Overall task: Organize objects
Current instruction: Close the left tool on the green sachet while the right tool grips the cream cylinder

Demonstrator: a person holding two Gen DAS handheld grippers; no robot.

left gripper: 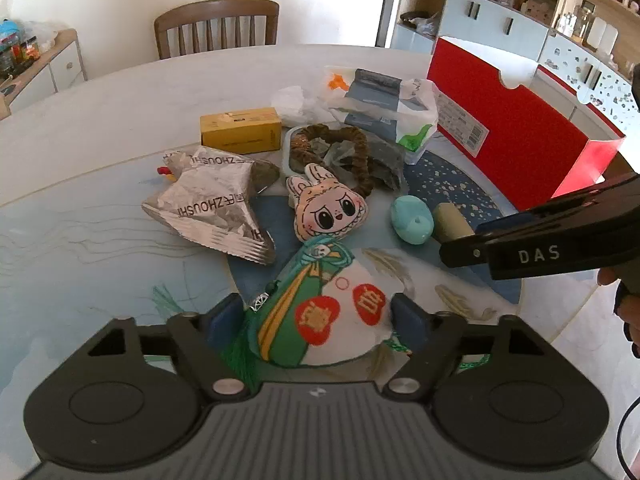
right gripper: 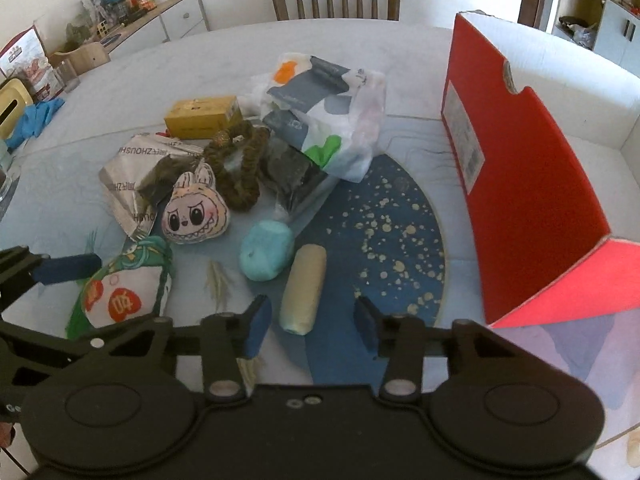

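My left gripper [left gripper: 320,318] is open with its jaws on either side of a green and white embroidered pouch [left gripper: 320,312], which lies on the table below a bunny-face plush [left gripper: 326,210]. The pouch also shows in the right wrist view [right gripper: 120,292]. My right gripper [right gripper: 312,320] is open and empty, its jaws just short of a cream roll [right gripper: 304,288] that lies beside a teal plush ball [right gripper: 266,250]. A red open box [right gripper: 532,168] stands to the right.
A silver foil bag [left gripper: 212,204], yellow box [left gripper: 240,130], brown scrunchie [left gripper: 344,152] and plastic bag of packets [left gripper: 384,104] lie behind. A blue speckled mat [right gripper: 392,232] covers the round table. A wooden chair [left gripper: 216,28] stands at the far side.
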